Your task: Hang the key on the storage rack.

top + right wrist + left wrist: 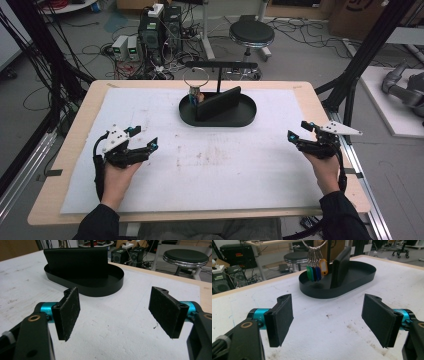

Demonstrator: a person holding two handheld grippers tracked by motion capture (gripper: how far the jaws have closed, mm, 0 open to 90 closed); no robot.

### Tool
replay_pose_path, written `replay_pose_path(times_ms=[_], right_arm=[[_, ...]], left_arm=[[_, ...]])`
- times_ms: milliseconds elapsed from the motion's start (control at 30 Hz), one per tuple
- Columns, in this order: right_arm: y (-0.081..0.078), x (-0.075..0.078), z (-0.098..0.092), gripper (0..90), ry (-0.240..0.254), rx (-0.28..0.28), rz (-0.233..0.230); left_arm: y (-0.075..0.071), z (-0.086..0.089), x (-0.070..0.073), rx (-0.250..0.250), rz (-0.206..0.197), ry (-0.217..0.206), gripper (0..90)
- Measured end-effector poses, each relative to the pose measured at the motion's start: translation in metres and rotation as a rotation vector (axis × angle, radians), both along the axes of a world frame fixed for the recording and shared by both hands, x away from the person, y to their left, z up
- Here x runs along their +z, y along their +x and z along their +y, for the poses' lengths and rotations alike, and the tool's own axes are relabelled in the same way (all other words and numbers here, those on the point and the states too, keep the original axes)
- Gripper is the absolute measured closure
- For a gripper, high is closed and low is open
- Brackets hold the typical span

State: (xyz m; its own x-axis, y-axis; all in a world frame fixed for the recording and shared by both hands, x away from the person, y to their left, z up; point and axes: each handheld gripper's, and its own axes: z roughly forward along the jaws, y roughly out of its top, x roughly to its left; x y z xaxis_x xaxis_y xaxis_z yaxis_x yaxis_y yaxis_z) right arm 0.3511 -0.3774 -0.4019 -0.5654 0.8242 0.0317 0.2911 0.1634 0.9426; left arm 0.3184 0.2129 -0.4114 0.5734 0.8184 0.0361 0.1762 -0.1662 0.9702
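White padding covers the counter (210, 170), with cables, computer boxes and a round stool (251, 34) on the floor beyond it. Taking the black oval tray (218, 119) at the far middle as my mark: my left gripper (144, 139) sits well to its left and nearer to me, its fingers (280, 318) released and spread wide over bare padding, nothing between them. Inside the tray, at its left end, a bunch of coloured key tags (317, 271) hangs from a metal ring (195, 77) on a black stand (220, 65), just beside a black wallet-like slab (217, 103) standing on edge along the tray's middle. My right gripper (298, 131) rests well to the tray's right and nearer to me, fingers (68, 312) likewise parted wide and empty, pointed toward the tray.
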Motion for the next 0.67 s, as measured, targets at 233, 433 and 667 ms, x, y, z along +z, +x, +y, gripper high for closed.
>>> replay_pose_path(times_ms=[233,433,667], right_arm=[[0.0,-0.003,-0.005,25.3,-0.003,0.004,0.005],[-0.001,-0.004,-0.005,25.3,-0.008,0.006,0.012],[-0.003,-0.002,-0.005,25.3,-0.004,-0.001,-0.003]], left_arm=[[0.002,-0.008,0.002,0.005,-0.007,0.008,25.1],[0.005,-0.013,0.002,-0.008,-0.002,0.017,25.1],[0.006,-0.013,0.002,-0.027,0.008,0.014,25.1]])
